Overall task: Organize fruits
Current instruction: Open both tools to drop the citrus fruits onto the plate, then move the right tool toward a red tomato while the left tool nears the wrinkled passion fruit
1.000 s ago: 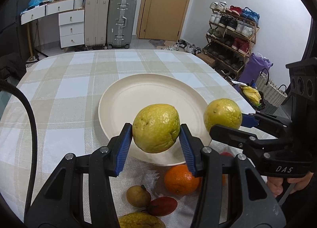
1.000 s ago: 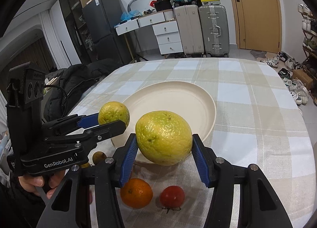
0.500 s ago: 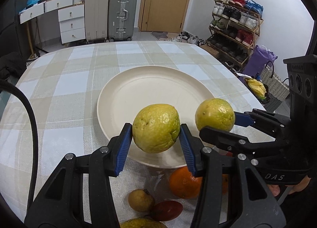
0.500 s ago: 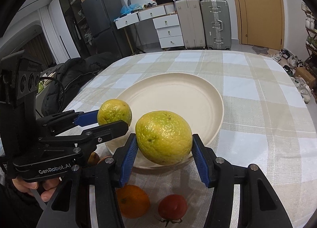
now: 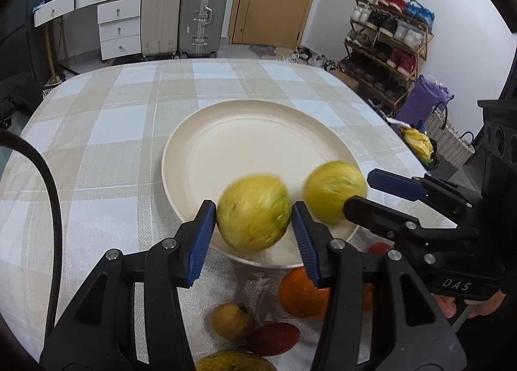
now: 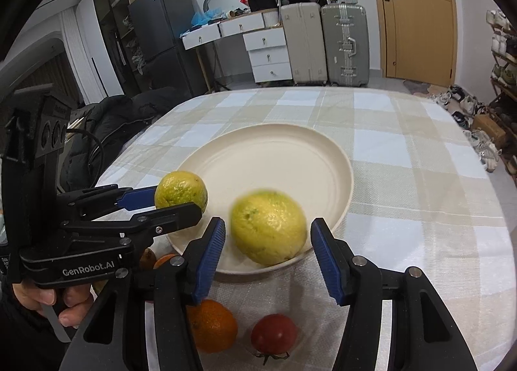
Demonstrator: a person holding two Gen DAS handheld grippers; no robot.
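A cream plate (image 5: 226, 151) (image 6: 290, 151) lies on the checked tablecloth. My left gripper (image 5: 253, 209) (image 6: 174, 201) is shut on a yellow-green citrus fruit (image 5: 253, 212) (image 6: 181, 191) just above the plate's near rim; that fruit looks blurred in the left wrist view. My right gripper (image 6: 268, 225) (image 5: 358, 190) has its jaws opening. A second, larger yellow-green fruit (image 6: 268, 227) (image 5: 334, 190) sits blurred between them, with a gap to each blue pad, low over the near part of the plate.
On the cloth in front of the plate lie an orange (image 6: 211, 325) (image 5: 303, 293), a red tomato (image 6: 274, 334), a small brownish fruit (image 5: 231, 321) and another yellow one (image 5: 232, 361). A person's hands hold both tools. Suitcases, drawers and a shoe rack stand beyond the table.
The right jaws have spread and their fruit has come free of the pads, dropping toward the plate. Both grippers edged forward over the plate's rim. The left still grips its fruit.
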